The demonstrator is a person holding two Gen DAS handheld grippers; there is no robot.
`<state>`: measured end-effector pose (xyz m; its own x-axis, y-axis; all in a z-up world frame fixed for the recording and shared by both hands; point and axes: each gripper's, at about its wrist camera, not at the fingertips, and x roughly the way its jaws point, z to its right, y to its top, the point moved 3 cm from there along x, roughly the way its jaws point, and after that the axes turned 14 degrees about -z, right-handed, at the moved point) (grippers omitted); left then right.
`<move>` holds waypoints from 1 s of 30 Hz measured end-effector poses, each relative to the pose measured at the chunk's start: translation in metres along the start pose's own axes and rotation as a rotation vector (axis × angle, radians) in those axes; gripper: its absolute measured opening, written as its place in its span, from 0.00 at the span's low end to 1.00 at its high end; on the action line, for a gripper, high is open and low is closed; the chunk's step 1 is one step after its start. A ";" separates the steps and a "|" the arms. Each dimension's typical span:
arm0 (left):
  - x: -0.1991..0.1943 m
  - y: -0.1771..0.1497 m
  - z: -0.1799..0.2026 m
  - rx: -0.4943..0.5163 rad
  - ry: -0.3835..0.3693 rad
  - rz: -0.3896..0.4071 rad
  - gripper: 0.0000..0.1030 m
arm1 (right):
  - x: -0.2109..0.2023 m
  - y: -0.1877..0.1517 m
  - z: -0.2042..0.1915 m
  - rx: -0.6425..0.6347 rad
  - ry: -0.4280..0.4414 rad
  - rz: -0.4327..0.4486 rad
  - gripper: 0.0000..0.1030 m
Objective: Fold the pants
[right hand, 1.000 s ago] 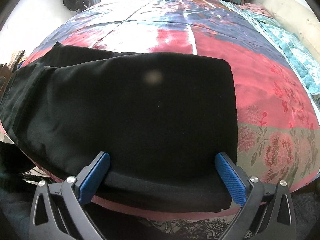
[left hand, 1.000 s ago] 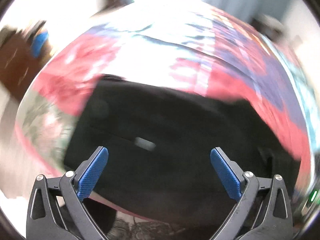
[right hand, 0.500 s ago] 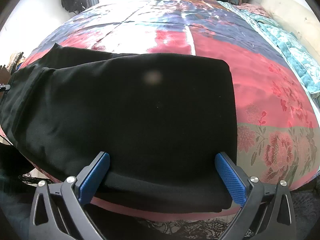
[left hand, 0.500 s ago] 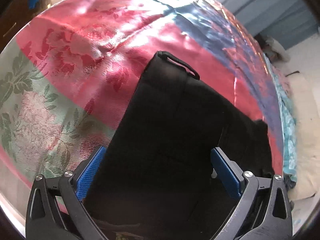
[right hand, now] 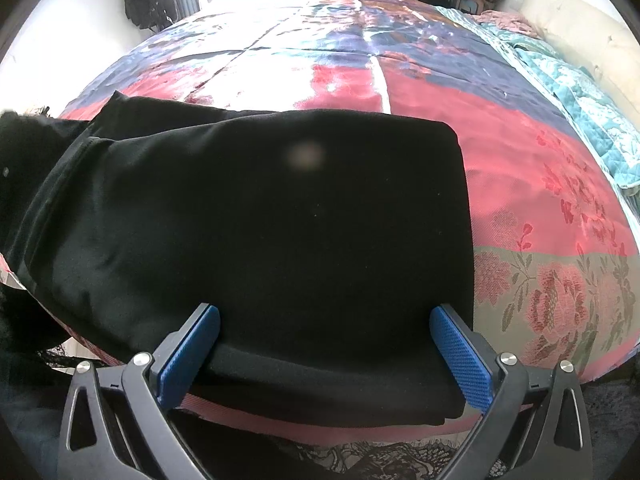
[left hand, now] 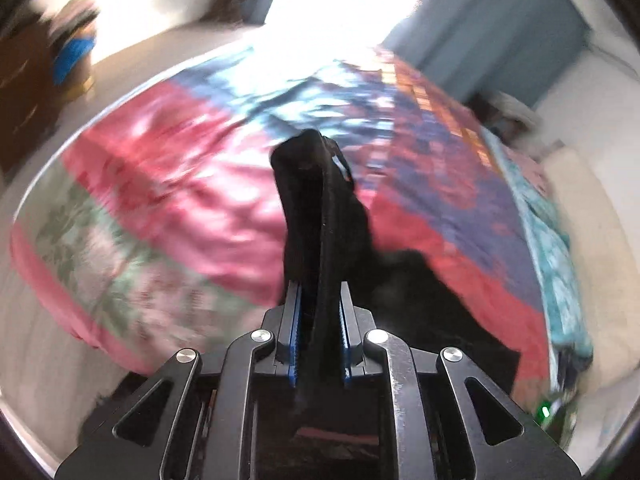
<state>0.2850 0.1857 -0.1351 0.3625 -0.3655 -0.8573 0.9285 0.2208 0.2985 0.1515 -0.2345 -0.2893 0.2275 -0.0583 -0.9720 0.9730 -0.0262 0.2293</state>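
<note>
Black pants [right hand: 260,220] lie folded on the patchwork bedspread [right hand: 540,208] at the bed's near edge. In the left wrist view my left gripper [left hand: 319,296] has its jaws closing on one end of the pants [left hand: 308,168]. That end stands up from between the blue pads, lifted above the bed, and the rest trails down to the right. My right gripper [right hand: 324,316] stands wide open and still over the near folded edge. Its blue pads [right hand: 460,356] sit on either side of the cloth without pressing it.
A teal quilt [right hand: 576,80] and a cream pillow [right hand: 580,28] lie at the bed's far right. Blue curtains [left hand: 500,28] hang behind the bed. Dark wooden furniture [left hand: 24,92] stands at the left, with a blue object [left hand: 74,54] beside it. Black lace hangs below the bed edge [right hand: 380,460].
My left gripper went from wide open over the flat pants to shut on one end of them, and has risen with that end. The right gripper has not moved.
</note>
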 end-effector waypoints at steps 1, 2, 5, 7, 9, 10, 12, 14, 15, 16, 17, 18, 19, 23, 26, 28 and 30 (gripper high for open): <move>-0.003 -0.006 0.020 0.042 -0.010 0.005 0.13 | 0.000 0.000 0.000 0.000 0.000 0.000 1.00; -0.003 -0.018 0.047 0.097 -0.021 0.004 0.13 | 0.000 0.000 0.000 0.000 0.000 0.001 1.00; 0.017 -0.043 0.106 0.200 -0.037 -0.032 0.13 | 0.000 0.000 0.001 -0.001 0.000 0.002 1.00; 0.044 -0.062 0.140 0.265 -0.028 -0.069 0.13 | 0.000 0.000 0.001 -0.001 0.000 0.002 1.00; 0.076 -0.076 0.163 0.304 -0.017 -0.121 0.13 | 0.000 0.000 0.000 0.000 0.001 0.005 1.00; 0.095 -0.083 0.173 0.323 -0.012 -0.155 0.15 | 0.000 0.000 0.000 0.000 0.001 0.007 1.00; 0.137 -0.100 0.192 0.385 0.007 -0.262 0.21 | -0.001 0.000 -0.001 0.001 0.002 0.008 1.00; 0.167 -0.113 0.201 0.419 0.021 -0.351 0.21 | -0.001 0.000 -0.001 0.002 0.004 0.008 1.00; 0.166 -0.119 0.206 0.429 0.011 -0.356 0.21 | -0.001 0.000 -0.001 0.002 0.003 0.009 1.00; 0.161 -0.122 0.209 0.433 -0.015 -0.361 0.26 | -0.001 0.000 -0.001 0.001 0.003 0.008 1.00; 0.152 -0.122 0.210 0.436 -0.056 -0.357 0.31 | -0.002 -0.001 -0.001 0.002 0.004 0.010 1.00; 0.138 -0.121 0.211 0.440 -0.092 -0.341 0.45 | -0.002 0.000 0.000 0.002 0.006 0.011 1.00; 0.121 -0.117 0.209 0.441 -0.113 -0.310 0.55 | -0.003 -0.001 0.000 0.000 0.008 0.013 1.00; 0.062 -0.093 0.178 0.381 -0.108 -0.177 0.59 | -0.003 -0.001 -0.001 0.001 0.006 0.017 1.00; 0.034 -0.071 0.135 0.269 -0.038 -0.088 0.61 | -0.006 0.001 0.000 0.001 0.027 -0.003 1.00; 0.027 -0.064 0.113 0.203 -0.003 -0.056 0.61 | -0.015 0.004 0.003 0.003 0.062 -0.026 1.00; 0.020 -0.062 0.089 0.132 0.015 -0.036 0.61 | -0.035 0.006 0.003 0.018 0.157 0.027 1.00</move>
<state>0.2423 0.0844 -0.1338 0.3289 -0.3569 -0.8743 0.9436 0.0869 0.3195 0.1496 -0.2361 -0.2535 0.2578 0.0973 -0.9613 0.9660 -0.0449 0.2545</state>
